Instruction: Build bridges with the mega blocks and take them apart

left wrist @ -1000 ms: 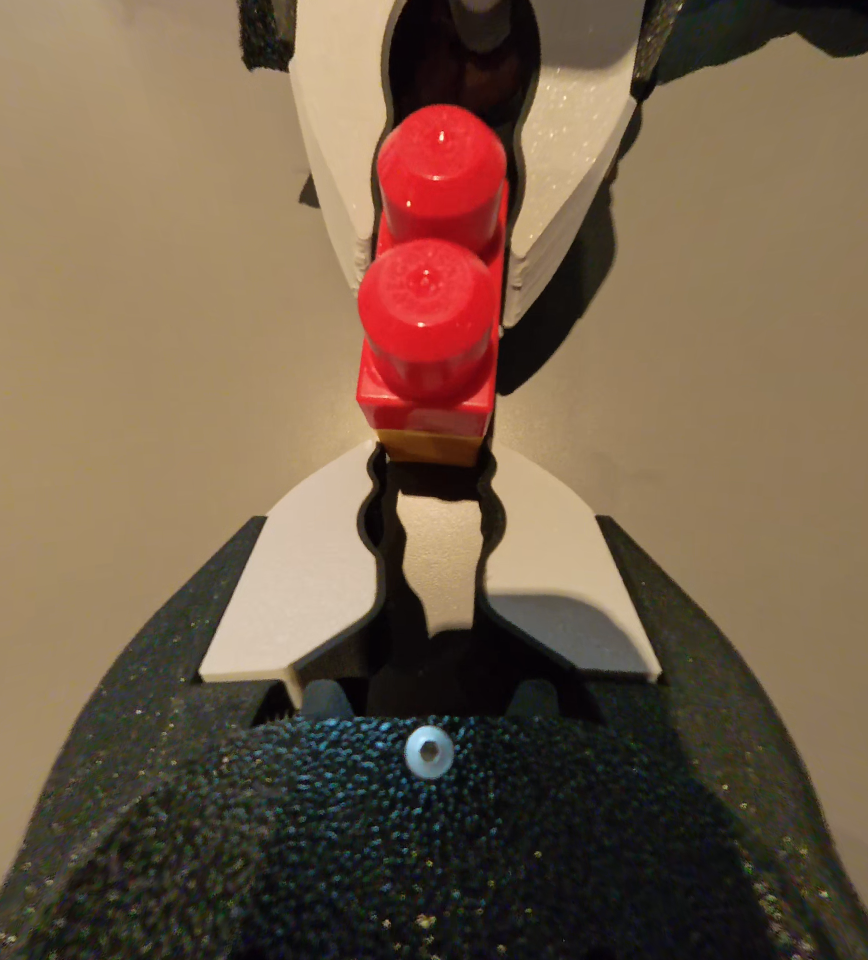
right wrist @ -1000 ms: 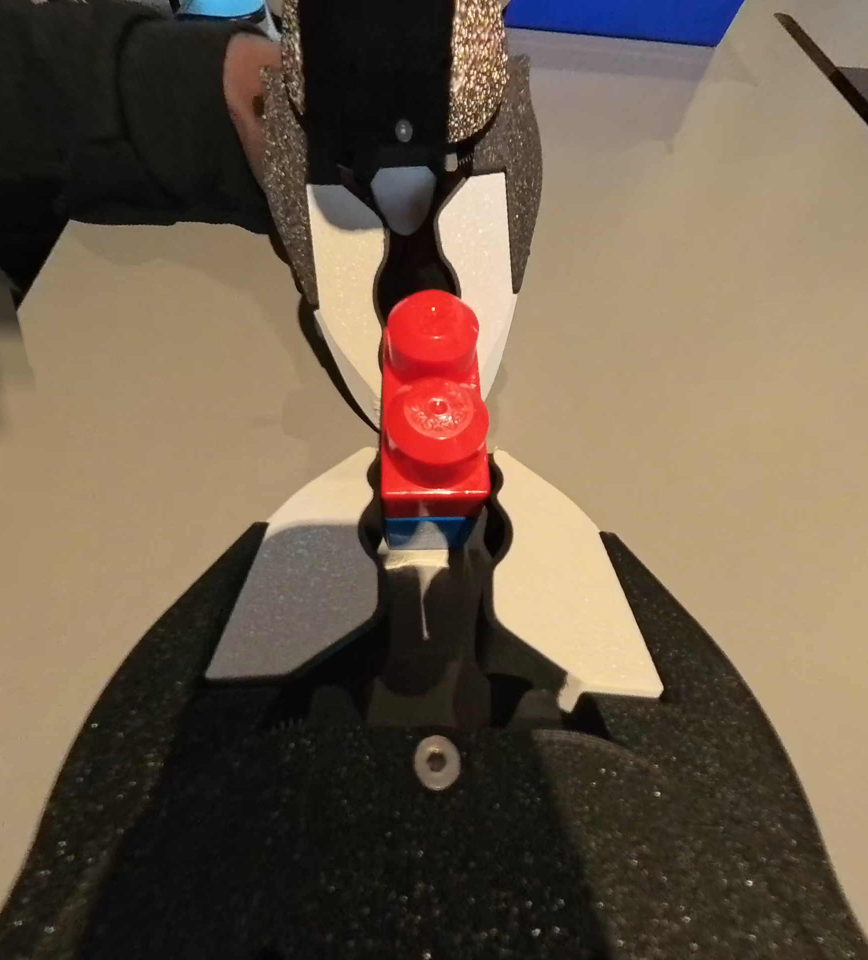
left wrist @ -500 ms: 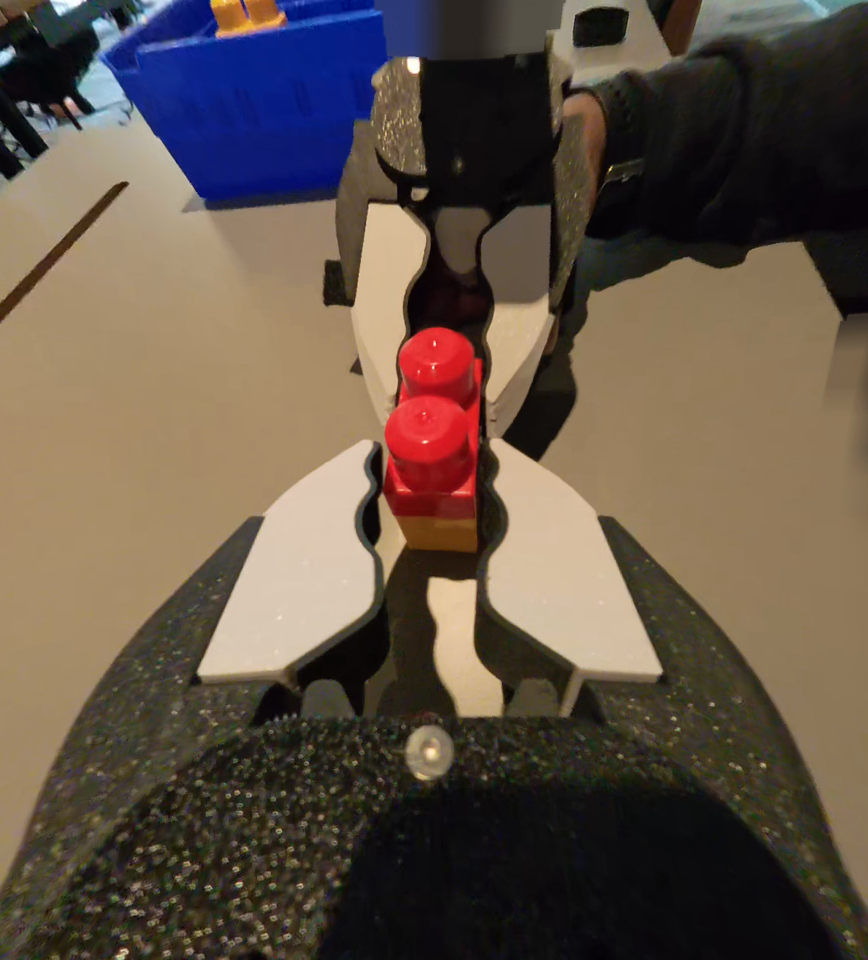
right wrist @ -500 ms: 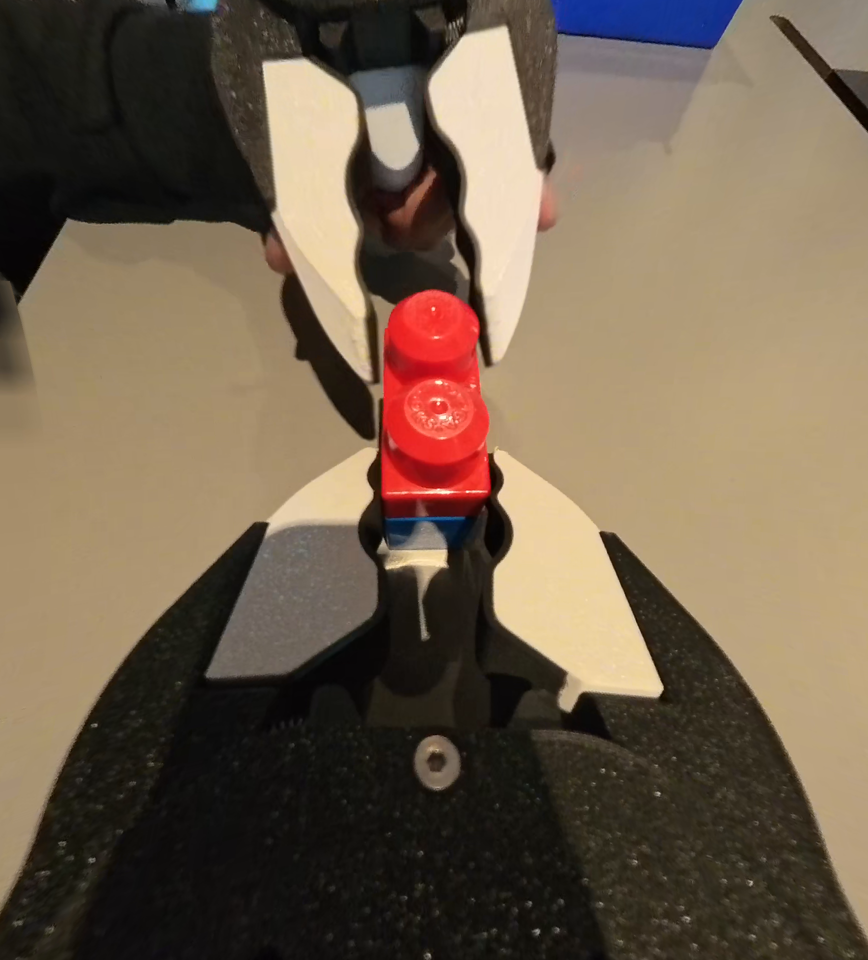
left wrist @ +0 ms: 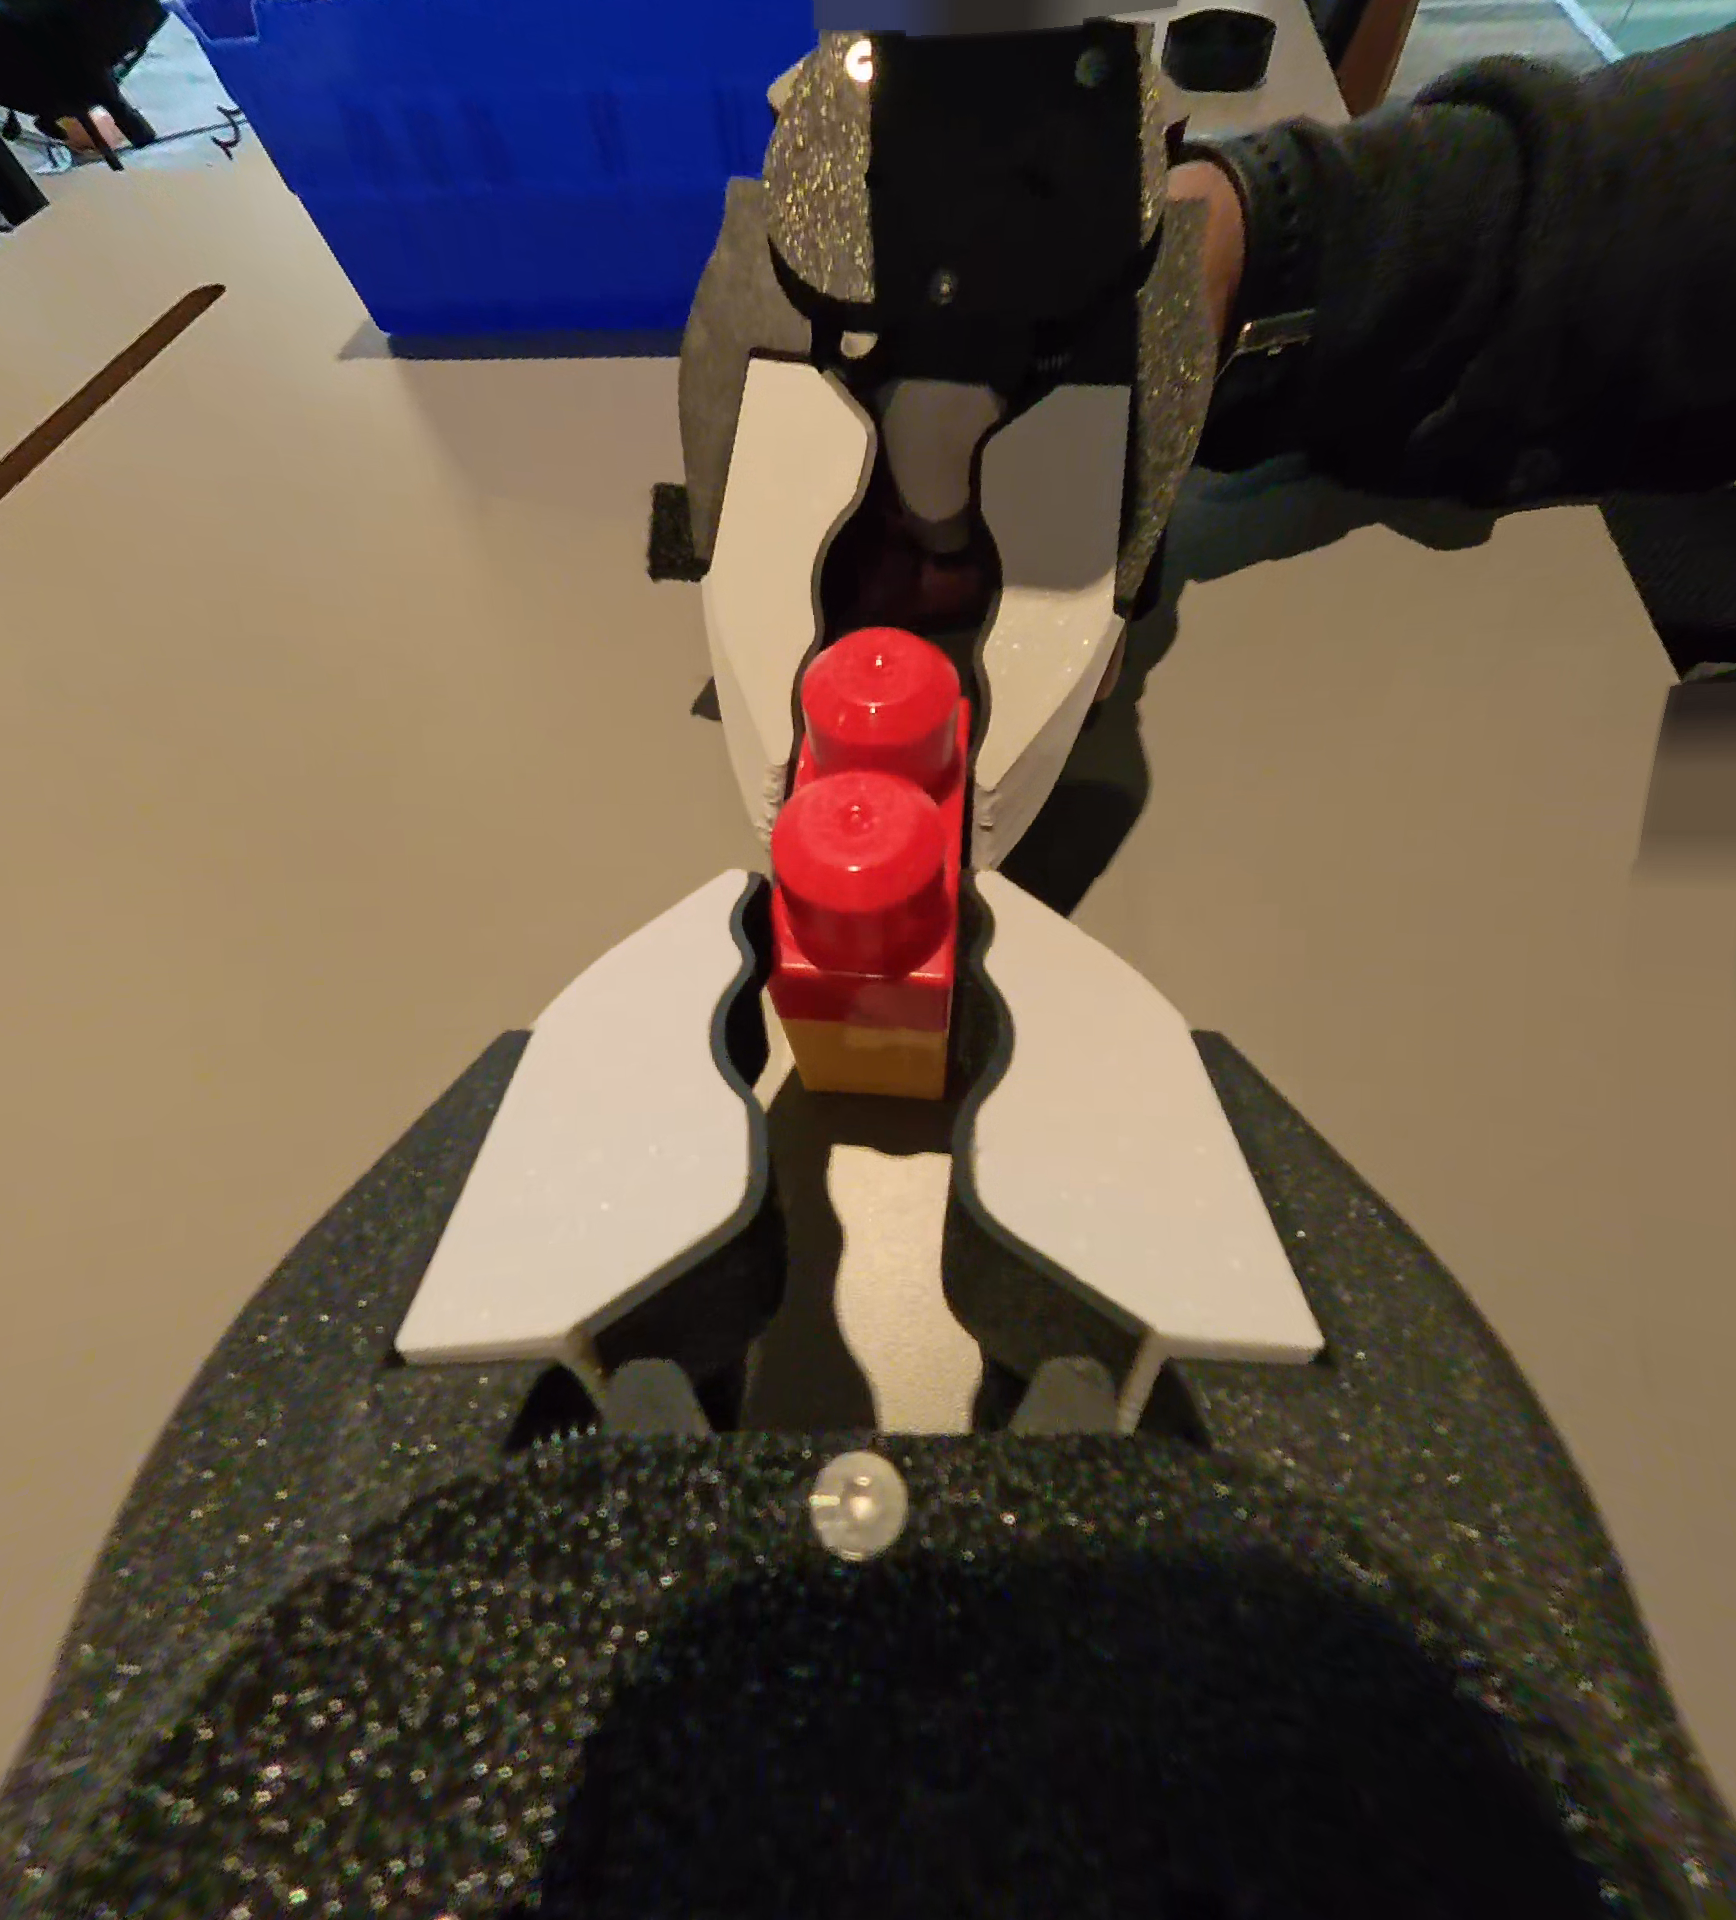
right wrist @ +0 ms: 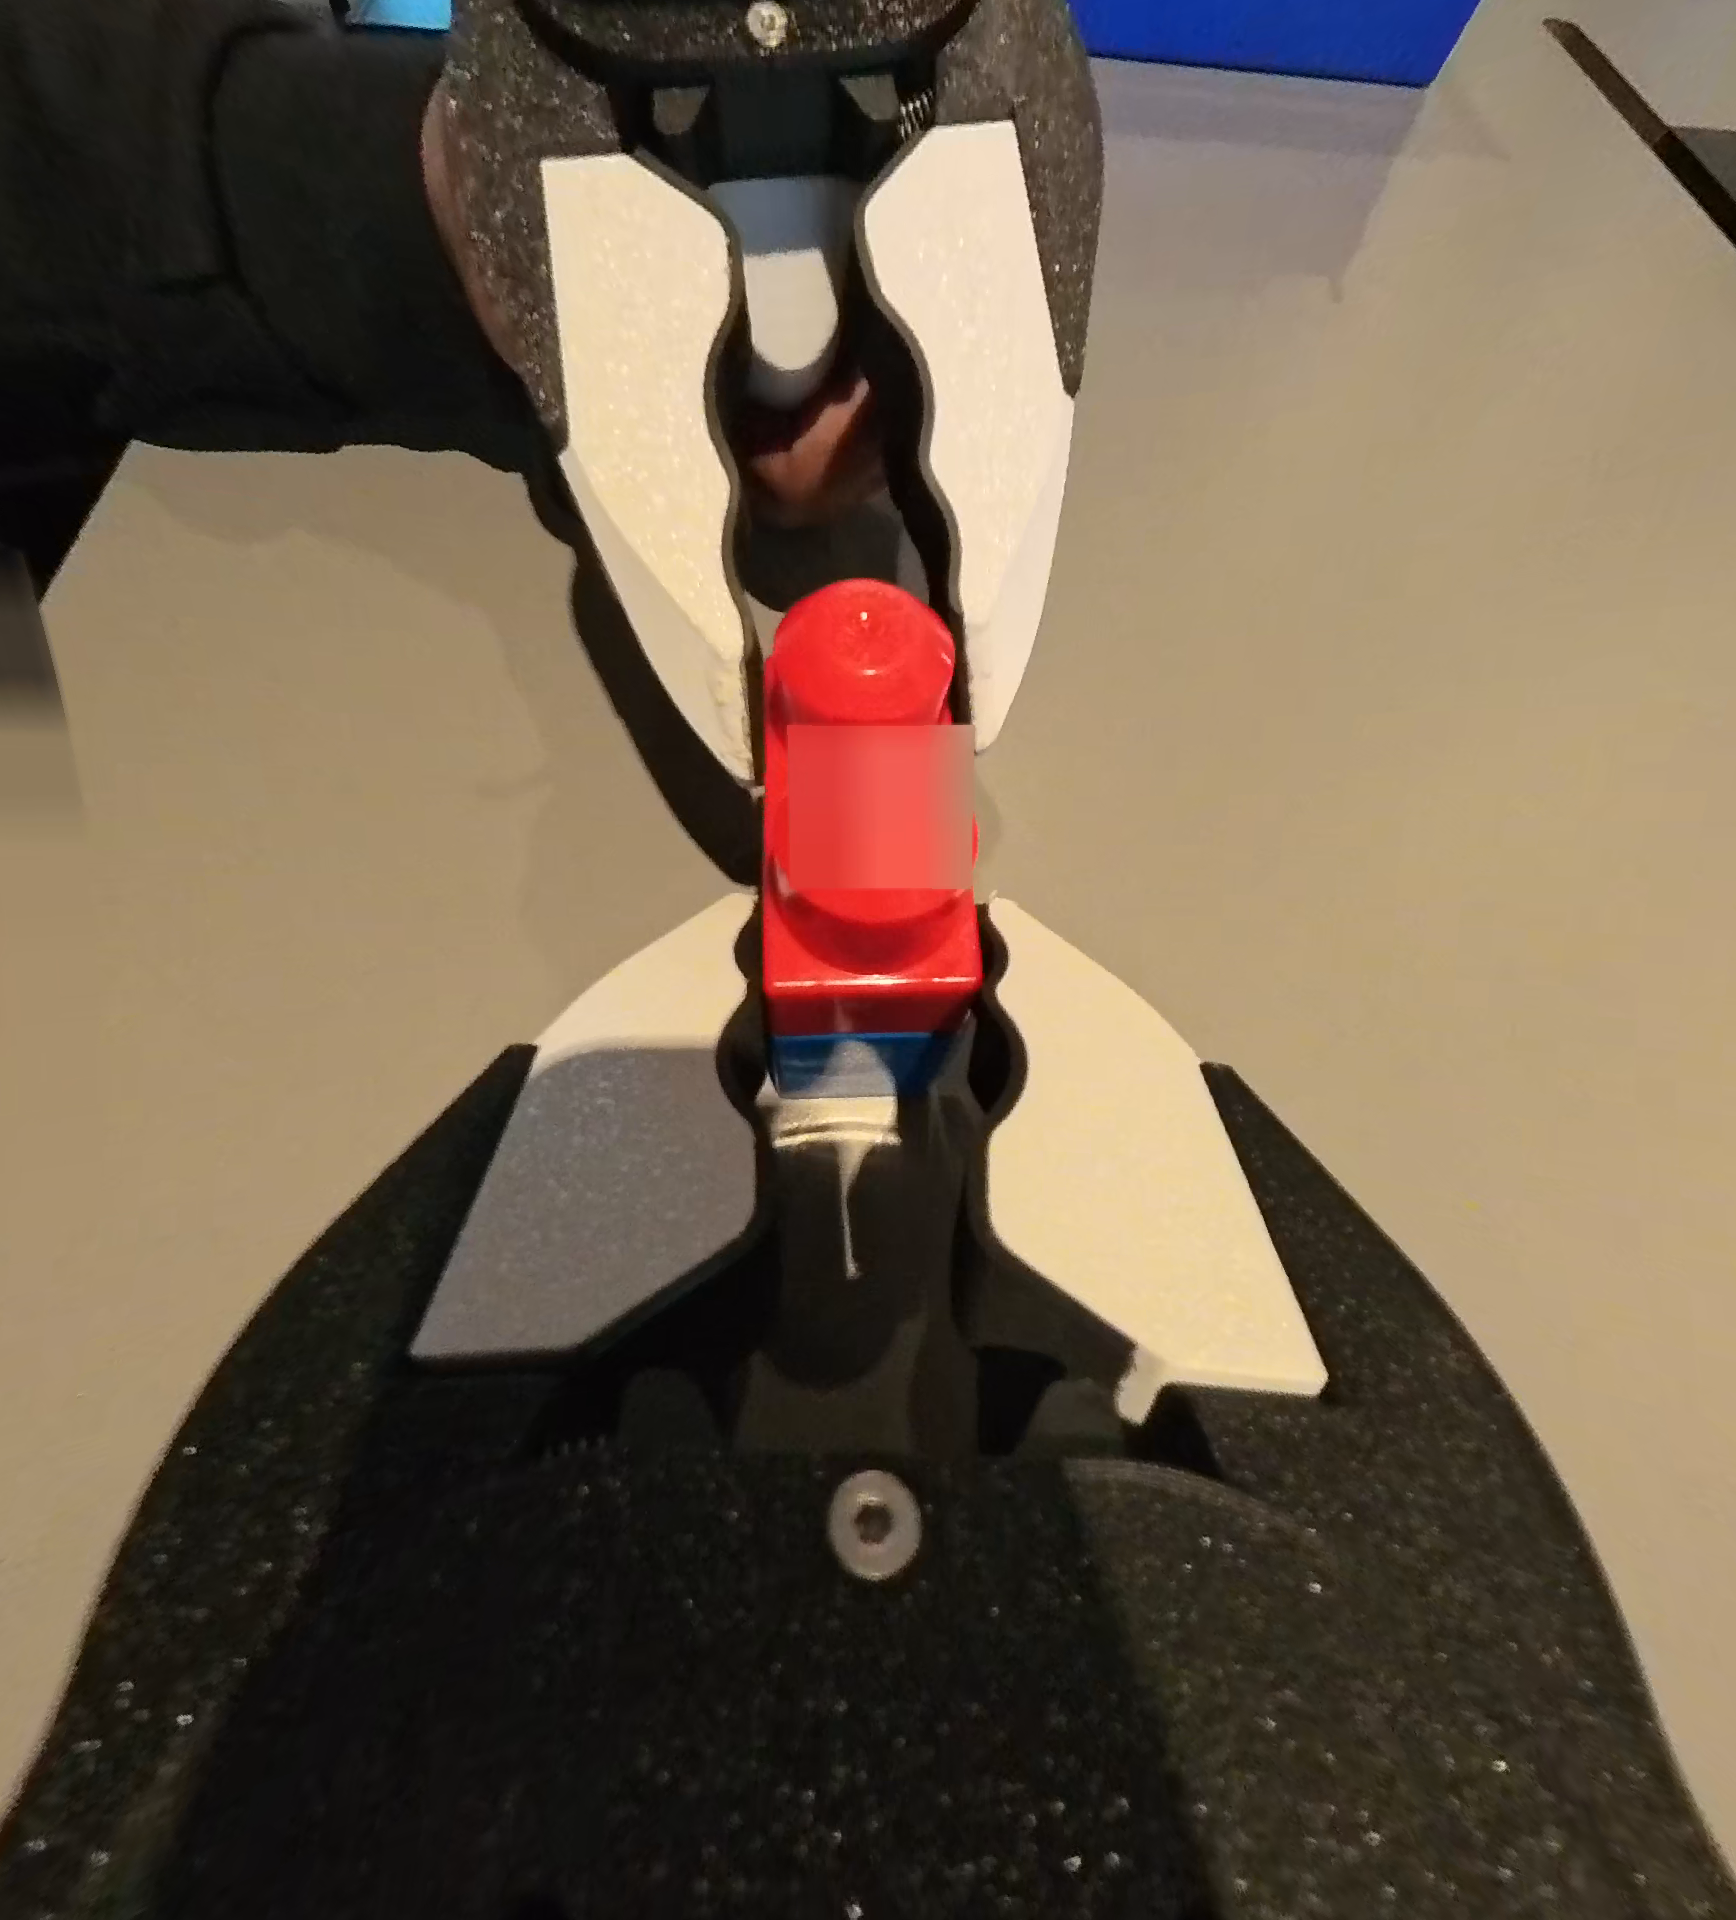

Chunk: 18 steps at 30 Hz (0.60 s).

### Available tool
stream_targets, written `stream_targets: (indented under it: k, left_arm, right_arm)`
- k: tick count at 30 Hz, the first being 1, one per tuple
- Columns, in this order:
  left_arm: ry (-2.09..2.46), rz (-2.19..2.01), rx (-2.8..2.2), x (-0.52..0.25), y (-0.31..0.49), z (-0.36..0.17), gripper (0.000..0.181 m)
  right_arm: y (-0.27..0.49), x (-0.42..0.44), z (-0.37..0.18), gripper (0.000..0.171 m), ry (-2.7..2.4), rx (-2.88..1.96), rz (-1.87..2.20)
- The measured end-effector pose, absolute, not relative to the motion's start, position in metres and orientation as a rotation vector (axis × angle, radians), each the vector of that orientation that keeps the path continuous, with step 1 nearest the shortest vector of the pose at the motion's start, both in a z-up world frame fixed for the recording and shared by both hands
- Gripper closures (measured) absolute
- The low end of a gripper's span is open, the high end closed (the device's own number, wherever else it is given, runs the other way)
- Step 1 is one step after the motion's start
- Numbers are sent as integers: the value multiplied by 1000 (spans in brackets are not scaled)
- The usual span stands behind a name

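A small bridge stands on the tan table: a red two-stud block (left wrist: pixel 874 717) on an orange block (left wrist: pixel 869 1060) at my left end and a blue block (right wrist: pixel 859 1065) at my right end. My left gripper (left wrist: pixel 864 883) is shut on the orange end, its fingers tight against the block sides. My right gripper (right wrist: pixel 864 904) is shut on the blue end. The grippers face each other; the right one (left wrist: pixel 879 831) shows at the far end in the left wrist view, and the left one (right wrist: pixel 864 748) in the right wrist view. The red block (right wrist: pixel 864 649) spans between them.
A blue bin (left wrist: pixel 531 156) stands at the back of the table (left wrist: pixel 324 727) in the left wrist view. A dark slot (left wrist: pixel 64 426) runs along the table at far left. A person's dark sleeves (left wrist: pixel 1518 312) (right wrist: pixel 168 260) reach in behind each far gripper. The tips of both grippers are at nearly the same place.
My left gripper was open and lifted off the far end half a second ago; it has come back down and closed on the bridge's end. My right gripper has kept its hold.
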<state>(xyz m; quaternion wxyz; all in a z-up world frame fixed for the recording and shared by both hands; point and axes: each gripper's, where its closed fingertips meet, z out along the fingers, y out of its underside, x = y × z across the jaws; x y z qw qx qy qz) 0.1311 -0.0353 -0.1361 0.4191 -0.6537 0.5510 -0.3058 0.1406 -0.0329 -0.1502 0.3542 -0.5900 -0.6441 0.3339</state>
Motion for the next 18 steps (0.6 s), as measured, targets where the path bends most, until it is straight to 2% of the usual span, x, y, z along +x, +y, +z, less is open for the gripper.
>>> stream_targets:
  k: [8, 10, 11, 15, 18]
  left_arm:
    - [1352, -774, -1635, 132, -35, -135, 148]
    - [1353, -772, -1633, 132, -35, -135, 148]
    - [1353, -772, -1633, 132, -35, -135, 148]
    - [1351, -773, -1633, 132, -35, -135, 148]
    - [1348, -773, -1634, 132, -35, -135, 148]
  right_arm:
    - [-32, 141, -151, 134, -1663, -1534, 845]
    - [-33, 142, -161, 116, -1707, -1574, 786]
    - [-33, 142, -167, 113, -1731, -1589, 745]
    - [-26, 140, -172, 125, -1713, -1607, 623]
    - [-26, 140, -173, 126, -1709, -1614, 620]
